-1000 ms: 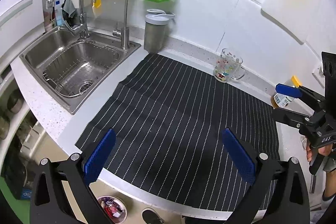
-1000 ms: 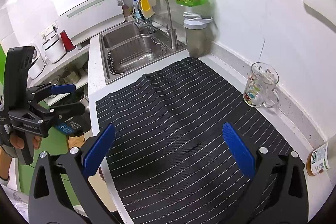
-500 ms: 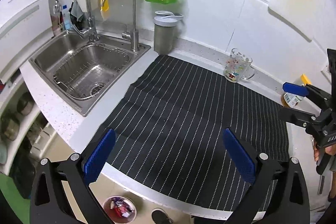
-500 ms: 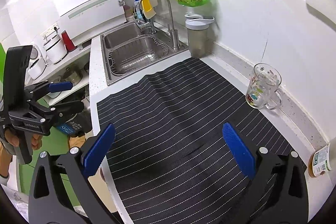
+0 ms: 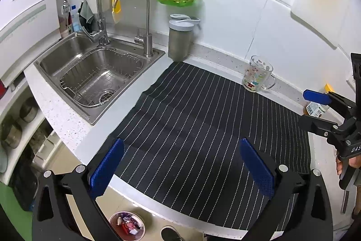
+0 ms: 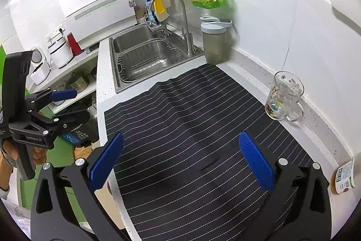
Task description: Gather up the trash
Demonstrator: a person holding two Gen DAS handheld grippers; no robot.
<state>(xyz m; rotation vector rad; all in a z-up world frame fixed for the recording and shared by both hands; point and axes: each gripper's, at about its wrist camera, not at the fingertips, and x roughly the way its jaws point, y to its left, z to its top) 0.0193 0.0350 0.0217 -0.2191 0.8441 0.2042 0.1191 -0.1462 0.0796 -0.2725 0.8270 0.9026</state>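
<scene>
Both tools are spread wide and hold nothing: the left tool (image 5: 180, 168) hangs over the near edge of the table (image 5: 67, 119), and the right tool (image 6: 180, 162) hangs over the striped mat (image 6: 191, 119) that covers most of it. No scrap of trash lies on the mat itself. In the left view, a small bin (image 5: 127, 228) with coloured wrappers inside sits on the floor at 6 o'clock, below the table edge. The only loose items on the table are a glass mug (image 5: 257, 76) at 2 o'clock by the wall, and a small labelled bottle (image 6: 344, 177) at 4 o'clock in the right view, at the mat's far corner. A grey jug (image 5: 180, 40) stands at 12 o'clock beside the sink (image 5: 90, 73).

By my reading the task is either at its start or close to done, with the tools searching for something to pick up. If the bottle counts as trash, the right tool is nearest; it would need to swing toward 4 o'clock, straddle the bottle and clench, then carry it over to the bin
</scene>
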